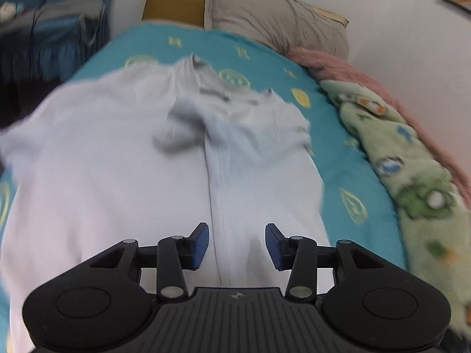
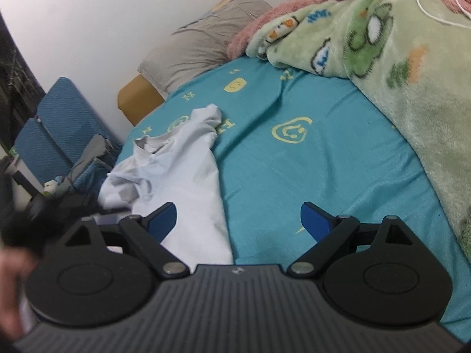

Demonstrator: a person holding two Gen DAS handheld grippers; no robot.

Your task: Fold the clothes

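I am holding both jaws spread — left gripper (image 1: 237,245) over the pale shirt (image 1: 123,158), right gripper (image 2: 238,223) straddling its edge on the bed (image 2: 309,158).

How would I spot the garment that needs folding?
Find the bed with the teal sheet printed with yellow smiley faces. Spread on it, towards the chair side, lies the pale blue-white T-shirt: plain and smooth, unlike the fuzzy green cartoon blanket.

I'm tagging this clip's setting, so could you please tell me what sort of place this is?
Most likely a home bedroom: a bed with a teal smiley-print sheet, a grey pillow against the wall, and a green cartoon fleece blanket bunched along one side. A pale T-shirt lies spread on the sheet.
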